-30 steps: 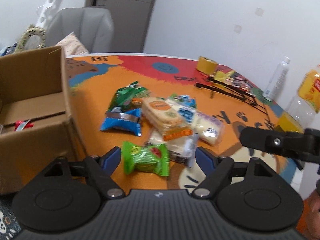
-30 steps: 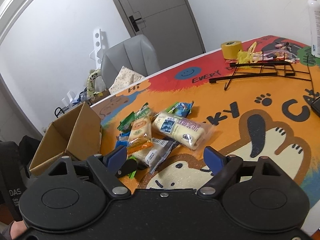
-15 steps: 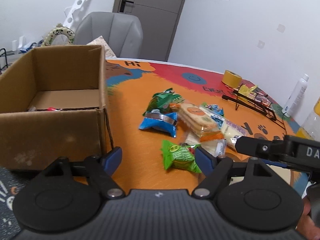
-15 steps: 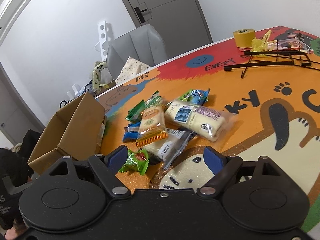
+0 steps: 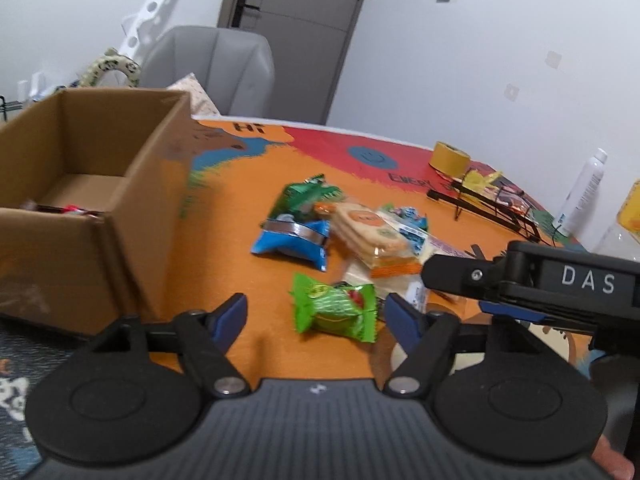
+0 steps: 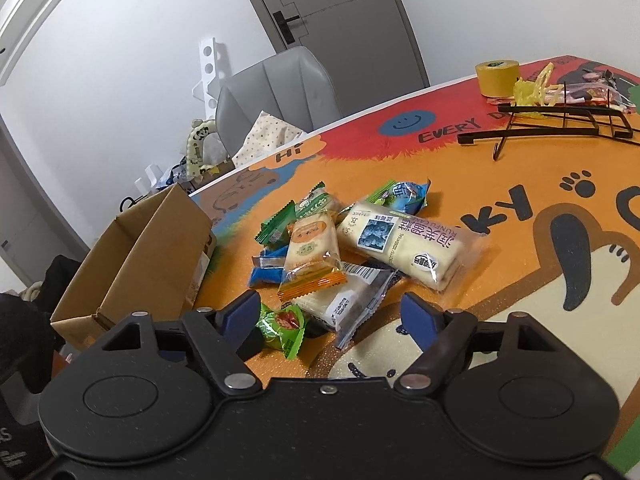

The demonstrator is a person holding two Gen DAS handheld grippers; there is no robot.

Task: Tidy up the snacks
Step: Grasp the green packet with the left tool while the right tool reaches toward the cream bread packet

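Note:
A pile of snack packs lies on the orange table mat. A green pack lies nearest, between my left gripper's open blue fingertips, and shows in the right wrist view. Behind it are a blue pack, an orange-edged biscuit pack and a long cream cake pack. My right gripper is open and empty just short of the pile; its body crosses the left wrist view. An open cardboard box stands left, with a red item inside.
A black wire rack with wrappers and a yellow tape roll sit at the far side. A white bottle and a yellow-labelled bottle stand at the right. A grey chair is behind the table.
Both grippers have drawn back and shifted left. The box now fills more of the left wrist view, and the right gripper body has come further into it. Both stay open.

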